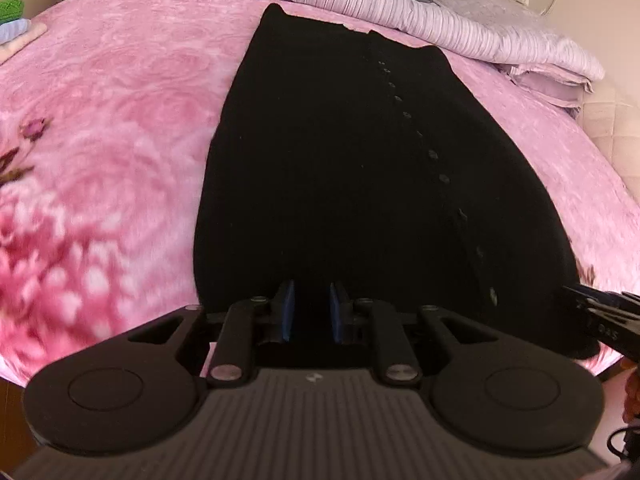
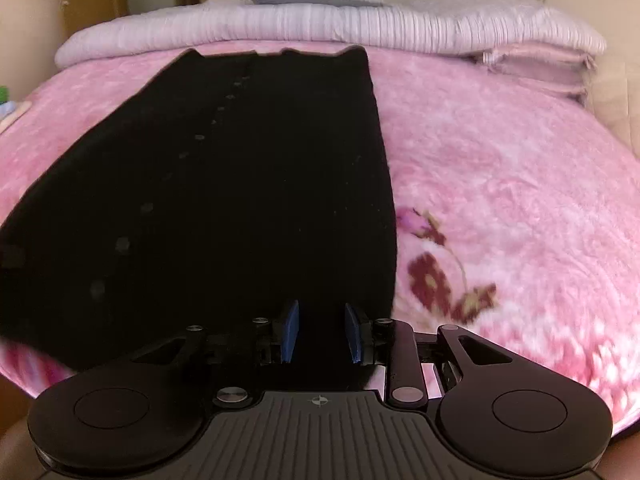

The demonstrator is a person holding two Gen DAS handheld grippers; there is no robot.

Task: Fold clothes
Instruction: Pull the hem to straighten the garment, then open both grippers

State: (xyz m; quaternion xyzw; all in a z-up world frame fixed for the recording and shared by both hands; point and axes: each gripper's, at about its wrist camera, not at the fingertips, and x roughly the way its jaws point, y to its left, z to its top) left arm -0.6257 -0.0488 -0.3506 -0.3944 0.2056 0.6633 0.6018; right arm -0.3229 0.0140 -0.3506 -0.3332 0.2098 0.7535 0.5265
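Left wrist view: black buttoned garment (image 1: 340,168) lies flat, lengthwise on pink floral blanket (image 1: 112,128); left gripper (image 1: 311,306) at its near hem, blue pads slightly spread, cloth between them, grip uncertain. Right wrist view: right gripper (image 2: 322,330) over the hem's right corner, pads parted, hold likewise unclear.

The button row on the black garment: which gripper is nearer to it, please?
Right. The right gripper sits just beside the button row; the left gripper is farther over, at the garment's near hem.
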